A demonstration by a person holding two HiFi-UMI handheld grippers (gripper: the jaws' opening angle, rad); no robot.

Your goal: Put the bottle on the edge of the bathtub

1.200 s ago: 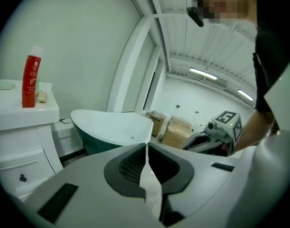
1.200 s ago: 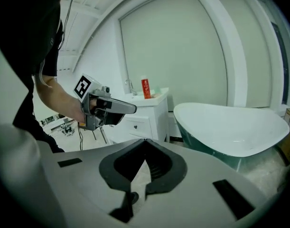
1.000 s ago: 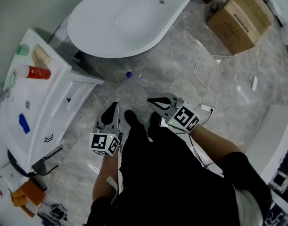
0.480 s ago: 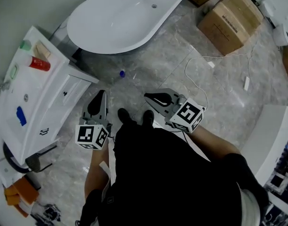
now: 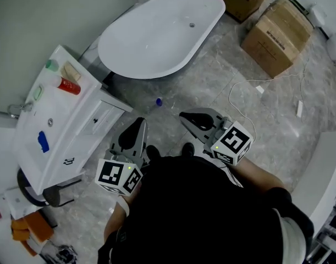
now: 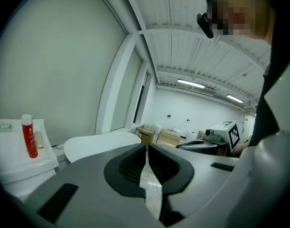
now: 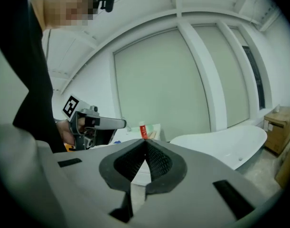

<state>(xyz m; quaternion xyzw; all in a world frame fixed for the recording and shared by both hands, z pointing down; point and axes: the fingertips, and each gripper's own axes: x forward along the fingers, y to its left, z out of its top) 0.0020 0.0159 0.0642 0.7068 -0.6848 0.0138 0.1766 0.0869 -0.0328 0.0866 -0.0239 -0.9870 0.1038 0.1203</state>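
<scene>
With left tongs (image 5: 139, 123) and right tongs (image 5: 184, 117) clenched empty, fetching seems in hand: 1 must next open around the red bottle (image 5: 69, 86) on the tabletop (image 5: 58, 120).

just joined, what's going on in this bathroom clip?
A person stands on the marble floor with a gripper in each hand. The left gripper and right gripper are both shut and empty, held low in front of the body. The red bottle stands untouched on the white vanity top, not yet moved to the bathtub.
</scene>
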